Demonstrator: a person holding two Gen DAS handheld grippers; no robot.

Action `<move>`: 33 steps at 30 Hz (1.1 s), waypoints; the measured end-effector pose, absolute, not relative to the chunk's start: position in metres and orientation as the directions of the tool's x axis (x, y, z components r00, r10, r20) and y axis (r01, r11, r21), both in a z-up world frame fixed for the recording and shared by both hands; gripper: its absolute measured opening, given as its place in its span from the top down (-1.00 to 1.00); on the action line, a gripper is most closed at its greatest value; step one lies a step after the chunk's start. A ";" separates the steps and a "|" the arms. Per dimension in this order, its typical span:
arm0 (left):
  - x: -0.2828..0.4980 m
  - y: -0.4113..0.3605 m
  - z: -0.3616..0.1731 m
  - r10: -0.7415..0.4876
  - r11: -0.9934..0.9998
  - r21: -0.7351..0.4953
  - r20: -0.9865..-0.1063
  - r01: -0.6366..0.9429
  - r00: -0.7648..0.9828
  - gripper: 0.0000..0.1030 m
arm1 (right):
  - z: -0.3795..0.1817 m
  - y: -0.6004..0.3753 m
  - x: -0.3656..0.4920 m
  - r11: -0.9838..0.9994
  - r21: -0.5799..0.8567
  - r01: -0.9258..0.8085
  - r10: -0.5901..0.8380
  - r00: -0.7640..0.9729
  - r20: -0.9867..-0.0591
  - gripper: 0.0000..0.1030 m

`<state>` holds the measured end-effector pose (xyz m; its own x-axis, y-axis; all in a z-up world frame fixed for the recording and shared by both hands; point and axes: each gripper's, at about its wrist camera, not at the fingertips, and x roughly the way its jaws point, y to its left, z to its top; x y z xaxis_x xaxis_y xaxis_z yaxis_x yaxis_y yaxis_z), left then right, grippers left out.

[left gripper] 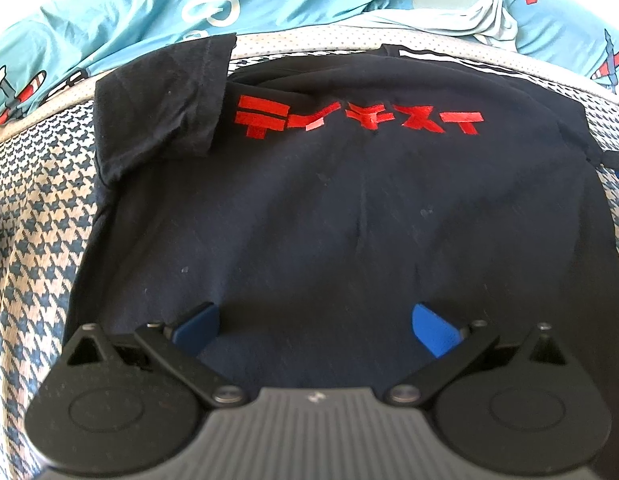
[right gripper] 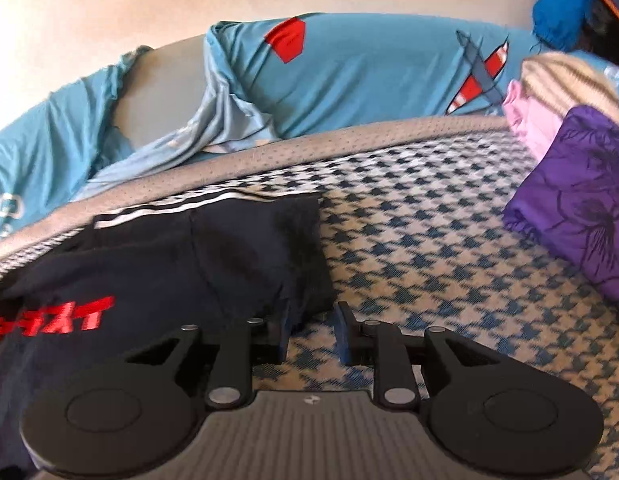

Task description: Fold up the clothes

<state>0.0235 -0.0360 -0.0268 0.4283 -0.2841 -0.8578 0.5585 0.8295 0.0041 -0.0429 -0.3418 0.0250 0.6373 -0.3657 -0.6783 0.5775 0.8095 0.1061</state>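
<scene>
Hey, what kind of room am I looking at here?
Most likely a bedroom: a black T-shirt lies on a houndstooth mattress, with a rumpled blue airplane-print sheet behind it and folded clothes piled at one side.

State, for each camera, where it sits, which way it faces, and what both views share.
Left wrist: on the left hand-held gripper, facing forward over the black T-shirt; fingers wide apart.
Right wrist: on the right hand-held gripper, at the shirt's sleeve edge, facing the purple garment; fingers narrowly apart.
Shared: T-shirt, houndstooth cover, blue sheet.
</scene>
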 end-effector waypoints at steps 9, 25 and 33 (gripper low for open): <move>0.016 -0.030 -0.025 -0.289 0.821 0.013 -0.853 0.571 0.435 -1.00 | 0.024 -0.314 -0.064 0.859 0.206 0.469 -0.206 0.685 -0.698 0.42; 0.010 -0.019 -0.025 -0.297 0.810 0.016 -0.850 0.586 0.435 -1.00 | 0.003 -0.290 -0.074 0.928 0.152 0.341 -0.140 0.696 -0.704 0.16; 0.004 -0.016 -0.028 -0.302 0.806 0.024 -0.843 0.591 0.445 -1.00 | 0.004 -0.277 -0.076 0.934 0.099 0.344 -0.175 0.680 -0.712 0.88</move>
